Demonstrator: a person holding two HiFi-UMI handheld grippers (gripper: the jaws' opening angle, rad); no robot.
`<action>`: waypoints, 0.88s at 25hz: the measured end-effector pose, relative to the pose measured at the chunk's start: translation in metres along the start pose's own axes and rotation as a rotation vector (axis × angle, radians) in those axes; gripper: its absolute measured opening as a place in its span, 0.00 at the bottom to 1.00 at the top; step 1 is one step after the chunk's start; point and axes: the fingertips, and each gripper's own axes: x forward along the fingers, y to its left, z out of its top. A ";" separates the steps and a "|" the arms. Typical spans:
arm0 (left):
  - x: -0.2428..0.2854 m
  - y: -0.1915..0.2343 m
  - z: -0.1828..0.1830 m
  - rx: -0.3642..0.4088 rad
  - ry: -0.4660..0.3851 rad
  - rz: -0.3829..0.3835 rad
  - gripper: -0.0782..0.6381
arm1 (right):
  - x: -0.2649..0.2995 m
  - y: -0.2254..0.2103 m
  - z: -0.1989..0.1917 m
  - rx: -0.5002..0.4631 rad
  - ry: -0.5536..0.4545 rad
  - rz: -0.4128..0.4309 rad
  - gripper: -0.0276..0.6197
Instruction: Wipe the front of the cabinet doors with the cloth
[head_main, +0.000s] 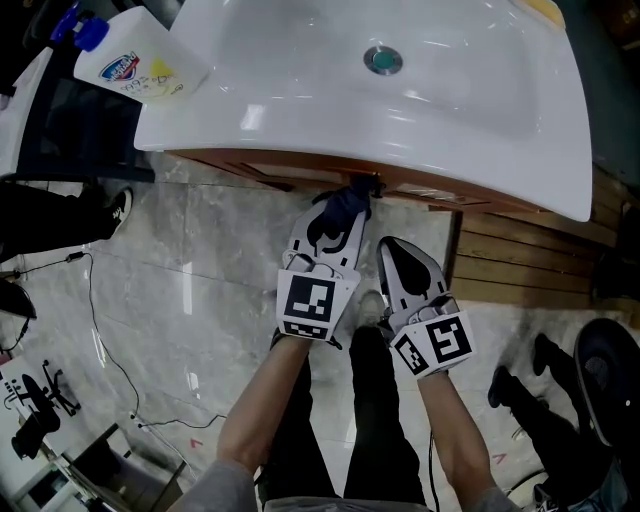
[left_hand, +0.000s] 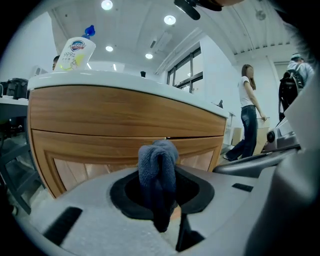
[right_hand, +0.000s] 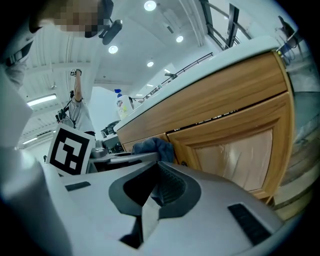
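Note:
A dark blue cloth (head_main: 350, 200) is bunched in my left gripper (head_main: 345, 215), which is shut on it and holds it up against the wooden cabinet front (head_main: 300, 172) just under the white basin (head_main: 480, 120). In the left gripper view the cloth (left_hand: 157, 167) stands upright between the jaws, close to the seam of the two cabinet doors (left_hand: 120, 125). My right gripper (head_main: 391, 250) hangs just right of the left one, a little back from the cabinet, shut with nothing in it. The right gripper view shows the panelled door (right_hand: 240, 150) and the cloth (right_hand: 152, 146) to the left.
A soap bottle (head_main: 140, 65) lies on the basin's left corner, and the drain (head_main: 382, 60) is in the middle. A wooden slatted panel (head_main: 520, 260) is at the right, a cable (head_main: 100, 330) on the marble floor at the left. A person (left_hand: 247, 120) stands further off.

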 end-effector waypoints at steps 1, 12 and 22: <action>0.004 -0.001 -0.001 0.003 0.002 -0.003 0.23 | -0.002 -0.001 -0.002 0.000 0.004 0.000 0.06; 0.026 0.003 -0.004 0.019 0.026 -0.003 0.23 | -0.014 -0.019 -0.018 0.020 0.037 -0.038 0.06; 0.023 0.022 -0.002 0.014 0.049 0.001 0.22 | 0.006 -0.003 -0.027 0.042 0.041 -0.030 0.06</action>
